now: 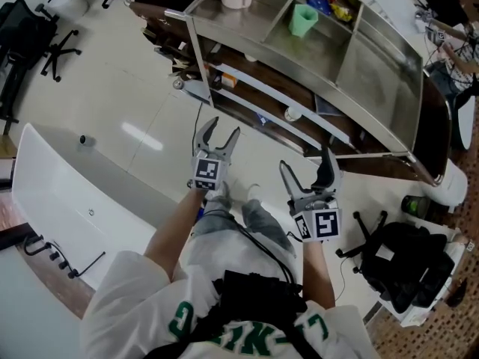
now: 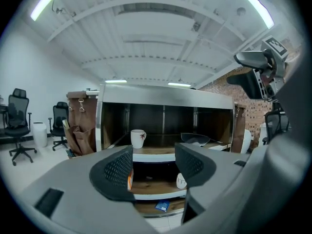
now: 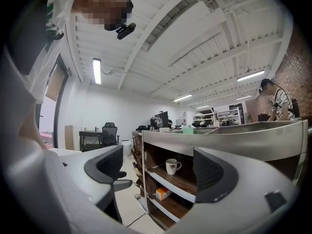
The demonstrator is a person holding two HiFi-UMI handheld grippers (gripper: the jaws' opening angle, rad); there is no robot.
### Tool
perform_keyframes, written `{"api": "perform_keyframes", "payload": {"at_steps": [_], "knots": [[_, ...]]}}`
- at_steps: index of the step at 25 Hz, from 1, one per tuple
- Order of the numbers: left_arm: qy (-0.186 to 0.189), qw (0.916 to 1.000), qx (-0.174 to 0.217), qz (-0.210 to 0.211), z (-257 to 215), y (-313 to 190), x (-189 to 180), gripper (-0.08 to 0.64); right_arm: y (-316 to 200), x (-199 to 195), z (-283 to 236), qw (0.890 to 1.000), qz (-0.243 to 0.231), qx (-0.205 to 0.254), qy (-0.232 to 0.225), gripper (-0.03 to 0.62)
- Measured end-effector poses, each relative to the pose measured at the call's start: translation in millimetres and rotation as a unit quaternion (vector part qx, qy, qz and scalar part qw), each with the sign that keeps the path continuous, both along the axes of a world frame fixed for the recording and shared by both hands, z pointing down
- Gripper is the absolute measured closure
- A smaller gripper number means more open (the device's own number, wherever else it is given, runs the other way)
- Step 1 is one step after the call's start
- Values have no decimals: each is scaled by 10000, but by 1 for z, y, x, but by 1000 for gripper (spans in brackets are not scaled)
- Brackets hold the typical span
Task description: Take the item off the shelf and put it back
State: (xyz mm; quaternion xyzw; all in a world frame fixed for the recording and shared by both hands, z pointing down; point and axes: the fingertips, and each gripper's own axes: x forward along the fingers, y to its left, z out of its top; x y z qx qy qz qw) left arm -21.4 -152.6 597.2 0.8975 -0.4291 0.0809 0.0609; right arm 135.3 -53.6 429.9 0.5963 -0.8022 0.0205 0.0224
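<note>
Mug [image 2: 138, 138] upright on shelf [image 2: 153, 156], orange box [image 3: 162, 193] below.

No full word or number can be read anywhere. The person's white shirt [image 1: 142, 290] carries large green block letters [image 1: 251, 340] across the back, but a black strap [image 1: 258, 294] covers the middle, so they spell nothing legible. The left marker cube [image 1: 208, 173] and the right marker cube [image 1: 320, 224] show black-and-white square patterns, not writing. On the shelf, the white mug [image 2: 138, 138] bears a small reddish motif without lettering, and print on the orange box [image 3: 163, 193] is too small to read.
</note>
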Motion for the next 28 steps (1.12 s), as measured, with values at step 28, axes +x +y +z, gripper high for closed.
{"api": "perform_keyframes", "payload": {"at_steps": [28], "knots": [[-611,9958,-502,454,49,-177,80,26,-6,12,0,9983,565,-100,-11,132]]}}
